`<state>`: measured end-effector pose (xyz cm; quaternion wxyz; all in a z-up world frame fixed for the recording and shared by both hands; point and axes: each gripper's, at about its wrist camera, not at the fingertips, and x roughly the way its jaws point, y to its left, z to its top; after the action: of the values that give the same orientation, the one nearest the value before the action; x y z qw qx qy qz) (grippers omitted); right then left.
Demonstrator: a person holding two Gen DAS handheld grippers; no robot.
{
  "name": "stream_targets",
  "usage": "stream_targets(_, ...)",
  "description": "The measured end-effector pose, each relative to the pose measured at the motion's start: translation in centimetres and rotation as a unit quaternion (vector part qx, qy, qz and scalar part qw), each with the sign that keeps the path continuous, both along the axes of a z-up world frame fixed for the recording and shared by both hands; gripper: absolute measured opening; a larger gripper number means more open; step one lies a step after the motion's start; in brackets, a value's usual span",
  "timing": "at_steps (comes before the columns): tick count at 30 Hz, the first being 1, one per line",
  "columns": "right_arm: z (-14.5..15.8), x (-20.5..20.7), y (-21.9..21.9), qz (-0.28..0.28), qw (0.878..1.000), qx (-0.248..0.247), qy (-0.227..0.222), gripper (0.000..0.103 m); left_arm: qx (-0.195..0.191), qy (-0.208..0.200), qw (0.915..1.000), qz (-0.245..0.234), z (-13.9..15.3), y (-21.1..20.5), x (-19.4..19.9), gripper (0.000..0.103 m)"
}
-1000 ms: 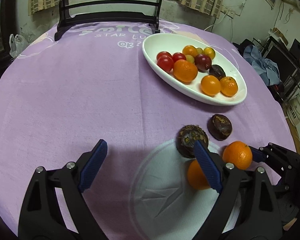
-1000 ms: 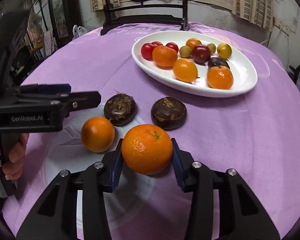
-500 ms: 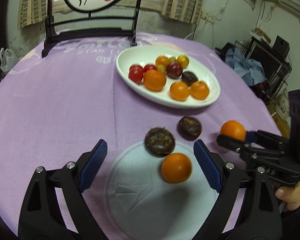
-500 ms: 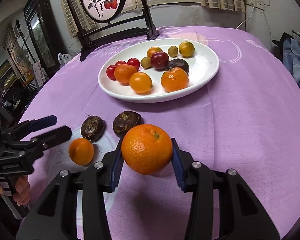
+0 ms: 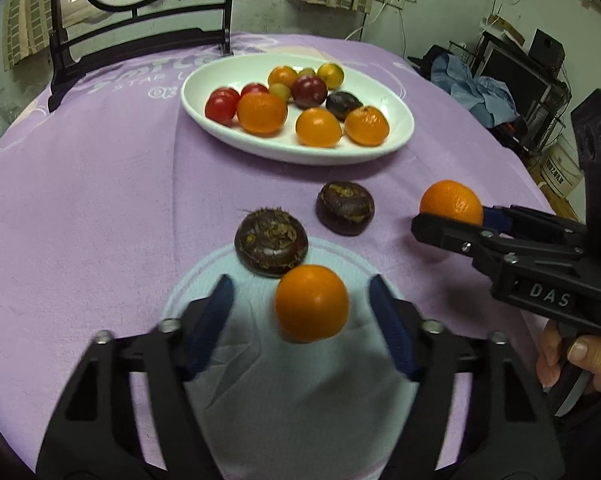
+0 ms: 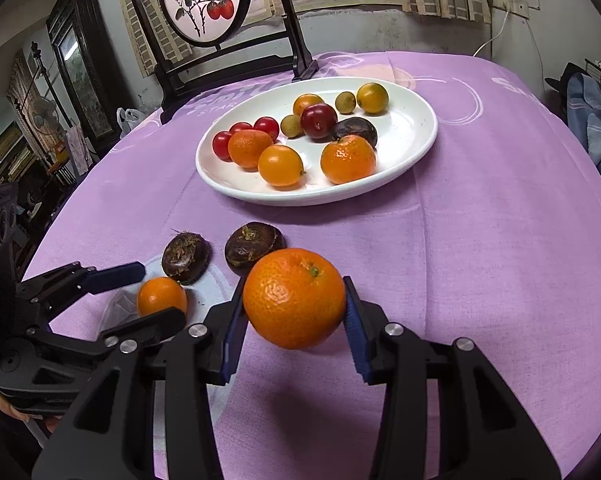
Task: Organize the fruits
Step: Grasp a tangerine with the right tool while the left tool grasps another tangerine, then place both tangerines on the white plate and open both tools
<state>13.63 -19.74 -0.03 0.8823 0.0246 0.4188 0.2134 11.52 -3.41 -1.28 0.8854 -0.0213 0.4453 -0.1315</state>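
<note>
Fruits nearest first: a small orange (image 5: 311, 308) sits on the cloth between the left gripper (image 5: 300, 316)'s spread jaws, touching neither pad. The right gripper (image 6: 294, 312) is clamped on a mandarin (image 6: 294, 298). Beyond both jaws lie two dark water chestnuts (image 5: 271, 241), then the white plate (image 6: 412, 148) of mixed fruit.

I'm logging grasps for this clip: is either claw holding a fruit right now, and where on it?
The right claw grips the mandarin across its sides, stem up. The left claw is open around the small orange, not touching it.
</note>
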Motion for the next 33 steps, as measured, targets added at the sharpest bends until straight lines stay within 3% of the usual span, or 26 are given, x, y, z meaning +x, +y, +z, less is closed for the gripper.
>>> stream_targets(1, 0.0, -0.1, 0.0, 0.0, 1.0, -0.001, 0.0, 0.045, -0.002, 0.01, 0.9999, -0.003, -0.3, 0.0, 0.1, 0.044)
stream_targets(3, 0.0, -0.1, 0.1, 0.002, 1.0, -0.001, 0.0, 0.045, -0.002, 0.011, 0.9999, -0.011, -0.4, -0.2, 0.0, 0.039)
stream_targets(6, 0.0, -0.1, 0.0, 0.002, 1.0, 0.002, -0.002, 0.045, 0.015, 0.008, 0.9997, -0.017, -0.2, -0.4, -0.3, 0.038)
stream_targets(15, 0.8, -0.4, -0.4, -0.003, 1.0, 0.022, -0.018, 0.045, -0.003, -0.032, 0.9995, -0.001, 2.5, 0.7, -0.8, 0.038)
stream_targets(18, 1.7, -0.6, -0.5, -0.01, 0.999, 0.034, -0.035, 0.045, -0.018, -0.028, 0.9994, -0.001, 3.6, 0.9, -0.5, 0.038)
stream_targets(21, 3.4, -0.7, -1.1, -0.024, 0.996, 0.064, -0.052, 0.045, -0.004, -0.045, 0.999, -0.003, 4.9, 0.6, -0.1, 0.038)
stream_targets(25, 5.3, 0.7, -0.7, -0.025, 0.996, 0.054, -0.071, 0.045, -0.004, -0.044, 0.999, -0.003, 6.4, 0.6, 2.3, 0.038)
stream_targets(33, 4.3, 8.4, 0.3, -0.035, 0.996, 0.08, -0.024, 0.045, -0.021, -0.021, 0.9989, 0.036, 6.9, 0.6, 10.6, 0.038)
